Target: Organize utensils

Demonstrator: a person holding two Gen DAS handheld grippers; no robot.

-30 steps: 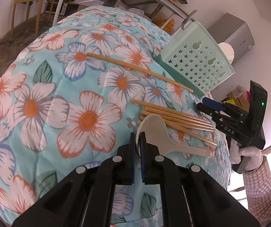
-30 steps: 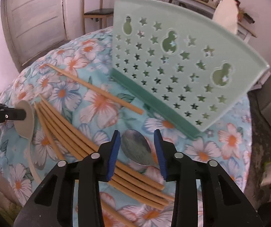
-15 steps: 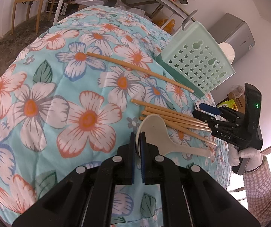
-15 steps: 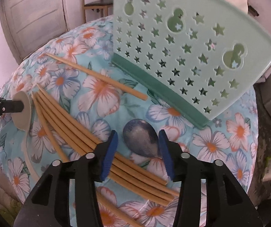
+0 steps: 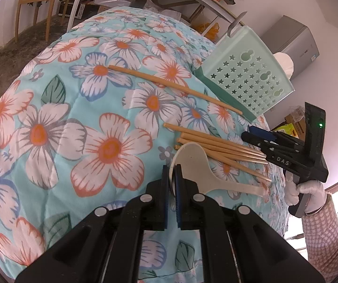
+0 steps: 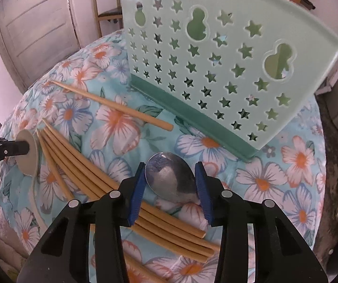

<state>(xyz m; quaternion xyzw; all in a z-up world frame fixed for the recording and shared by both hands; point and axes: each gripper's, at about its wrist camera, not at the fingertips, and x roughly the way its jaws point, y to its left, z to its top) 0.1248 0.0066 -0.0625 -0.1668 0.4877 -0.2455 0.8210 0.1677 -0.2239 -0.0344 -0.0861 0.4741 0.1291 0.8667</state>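
Between right gripper (image 6: 171, 186) fingers, metal spoon (image 6: 170, 181) now larger, nearer.

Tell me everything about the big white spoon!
The white spoon is a wide, flat rice paddle that looks like cream plastic with tiny specks. It has a round scoop and a thin handle that reaches toward the right gripper. The left gripper pinches the rim of the scoop between its shut jaws. The scoop's far edge and the handle overlap the bundle of wooden chopsticks on the flowery blue cloth.
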